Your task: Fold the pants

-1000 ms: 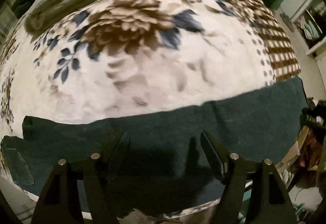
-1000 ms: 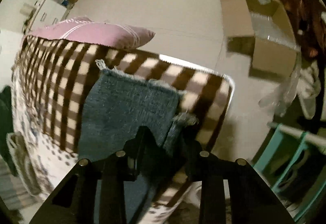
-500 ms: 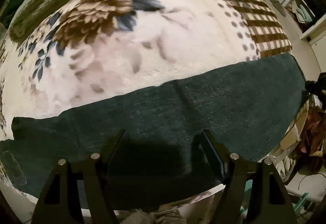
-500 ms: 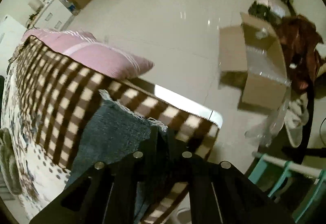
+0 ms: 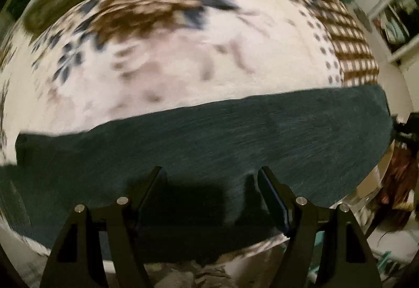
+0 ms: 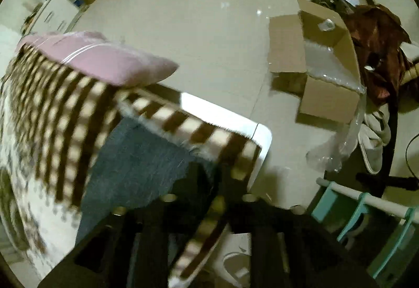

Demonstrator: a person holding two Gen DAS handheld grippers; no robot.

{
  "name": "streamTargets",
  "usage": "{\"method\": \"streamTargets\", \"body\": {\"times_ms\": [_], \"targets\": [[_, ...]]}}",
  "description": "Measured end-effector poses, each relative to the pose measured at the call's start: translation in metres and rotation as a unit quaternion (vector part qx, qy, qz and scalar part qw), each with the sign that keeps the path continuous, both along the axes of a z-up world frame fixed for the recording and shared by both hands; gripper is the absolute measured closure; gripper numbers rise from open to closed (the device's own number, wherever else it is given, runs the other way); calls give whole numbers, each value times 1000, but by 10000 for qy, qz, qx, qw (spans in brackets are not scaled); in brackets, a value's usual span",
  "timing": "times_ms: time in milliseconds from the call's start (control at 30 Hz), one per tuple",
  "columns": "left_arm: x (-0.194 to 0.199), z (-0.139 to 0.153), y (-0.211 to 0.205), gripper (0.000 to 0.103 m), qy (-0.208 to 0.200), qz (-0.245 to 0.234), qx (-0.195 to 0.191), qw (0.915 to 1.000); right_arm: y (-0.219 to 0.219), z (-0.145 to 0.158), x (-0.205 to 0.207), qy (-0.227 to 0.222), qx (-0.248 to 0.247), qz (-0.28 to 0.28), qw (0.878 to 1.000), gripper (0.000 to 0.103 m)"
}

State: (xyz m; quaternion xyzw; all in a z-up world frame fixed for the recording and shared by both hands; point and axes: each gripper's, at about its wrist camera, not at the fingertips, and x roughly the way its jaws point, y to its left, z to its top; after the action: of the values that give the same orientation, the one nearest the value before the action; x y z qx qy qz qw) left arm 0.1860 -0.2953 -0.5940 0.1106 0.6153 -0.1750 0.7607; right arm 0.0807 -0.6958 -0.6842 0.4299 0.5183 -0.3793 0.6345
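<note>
**A:** Denim, dark blue-green, laid out as one long flat band across the near edge of the bed. That's the pants in the left wrist view, lying on the floral blanket. They look smoothed out, maybe already doubled leg on leg, though that part can't be confirmed from here. The left gripper hovers over the near edge of the fabric with its jaws spread wide, nothing between them.

**B:** And the other end? The right wrist view is pretty smeared.

**A:** Yeah, blurry. It shows the frayed hem end of the pants on the brown checked part of the blanket, near the bed's corner, with a pink pillow farther along. The right gripper sits right at that hem corner, fingers drawn in narrow. It seems pinched on the cloth, but the dark tips blend into the denim, so the actual grip can't be told.

**B:** So progress-wise?

**A:** Early, going by this. Pants are spread lengthwise; no crosswise fold shows yet. What's left is probably carrying the hem end over toward the waist, then maybe folding once more.
</note>
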Motion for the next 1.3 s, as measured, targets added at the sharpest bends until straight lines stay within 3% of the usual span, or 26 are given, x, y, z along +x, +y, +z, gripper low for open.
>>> {"method": "streamTargets", "body": {"times_ms": [33, 67, 200, 267, 367, 467, 567, 667, 733, 900, 933, 967, 1000, 1033, 1233, 1300], "targets": [[0, 6, 16, 32, 23, 154, -64, 9999, 9, 7, 2, -83, 18, 156, 9998, 45], [0, 10, 27, 32, 34, 248, -97, 9996, 24, 18, 3, -120, 6, 376, 9992, 40], [-3, 36, 112, 32, -79, 964, -117, 9952, 107, 43, 24, -157, 347, 1380, 9897, 40], [2, 44, 161, 32, -104, 1378, -8, 9904, 165, 49, 45, -268, 772, 1981, 9768, 40], [2, 55, 240, 32, -198, 2097, 248, 9773, 263, 51, 90, -414, 1562, 2803, 9462, 40], [8, 62, 317, 32, -473, 2714, 640, 9592, 366, 43, 149, -552, 2395, 3472, 9050, 40], [20, 53, 399, 32, -392, 3360, 842, 9373, 463, 36, 218, -509, 2675, 4046, 8730, 40], [27, 44, 451, 32, -331, 3733, 899, 9228, 528, 26, 276, -255, 2682, 4369, 8582, 40], [31, 35, 485, 32, -244, 3913, 906, 9154, 560, 16, 304, 47, 2564, 4509, 8549, 40], [47, 10, 524, 32, 44, 4058, 601, 9120, 604, -19, 339, 1135, 2132, 4451, 8623, 43], [50, 4, 530, 32, 96, 4072, 496, 9120, 609, -24, 341, 1319, 1899, 4516, 8618, 57], [52, -2, 536, 32, 160, 4063, 350, 9129, 609, -26, 340, 1422, 1754, 4563, 8607, 63], [53, -5, 537, 32, 206, 4063, 246, 9132, 611, -25, 340, 1415, 1677, 4586, 8611, 71], [53, -9, 539, 32, 253, 4068, 162, 9130, 612, -24, 340, 1373, 1659, 4566, 8632, 86], [50, -34, 560, 32, 461, 4329, -662, 8978, 609, -16, 339, 1359, 1581, 4571, 8646, 93], [47, -37, 564, 34, 400, 4301, -797, 8984, 621, -22, 343, 1418, 1648, 4589, 8615, 92]]}}
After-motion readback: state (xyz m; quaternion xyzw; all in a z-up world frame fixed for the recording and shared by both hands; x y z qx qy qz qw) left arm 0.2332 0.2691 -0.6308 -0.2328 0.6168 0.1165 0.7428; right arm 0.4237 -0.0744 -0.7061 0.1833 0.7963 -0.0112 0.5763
